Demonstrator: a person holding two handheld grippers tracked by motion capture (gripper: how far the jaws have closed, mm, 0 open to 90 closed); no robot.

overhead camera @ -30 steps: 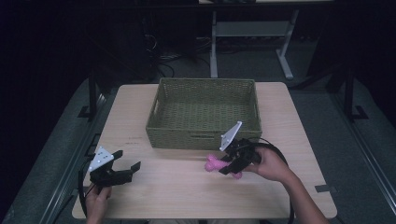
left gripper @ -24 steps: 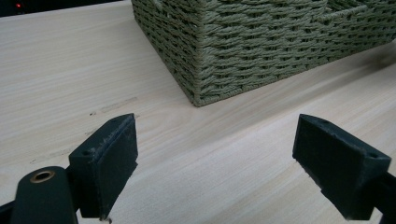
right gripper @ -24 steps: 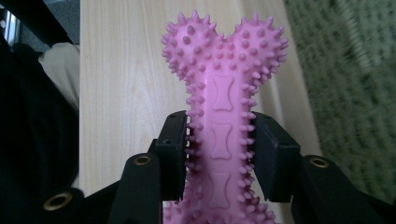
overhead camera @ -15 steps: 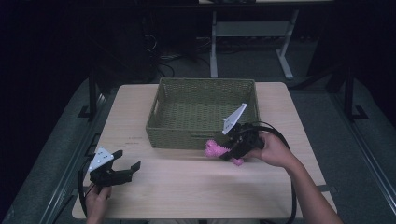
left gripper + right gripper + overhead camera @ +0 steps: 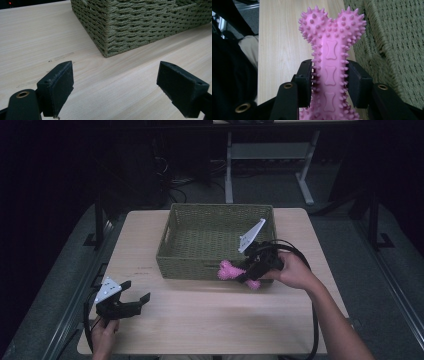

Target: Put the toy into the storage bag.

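Right gripper [image 5: 246,270] is clamped on a spiky pink rubber bone toy [image 5: 331,62], held up just at the front wall of the green woven basket [image 5: 190,262] — forearm reaching in. Left gripper [image 5: 122,87] sits low over the pale wooden table [image 5: 37,37], jaws wide — nothing between them.

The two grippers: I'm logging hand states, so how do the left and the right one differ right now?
The left gripper is open and holds nothing; the right gripper is shut on the pink spiked bone toy. The left sits low near the table's front left corner; the right is at the green woven basket's front wall. Both are black and hand-held.
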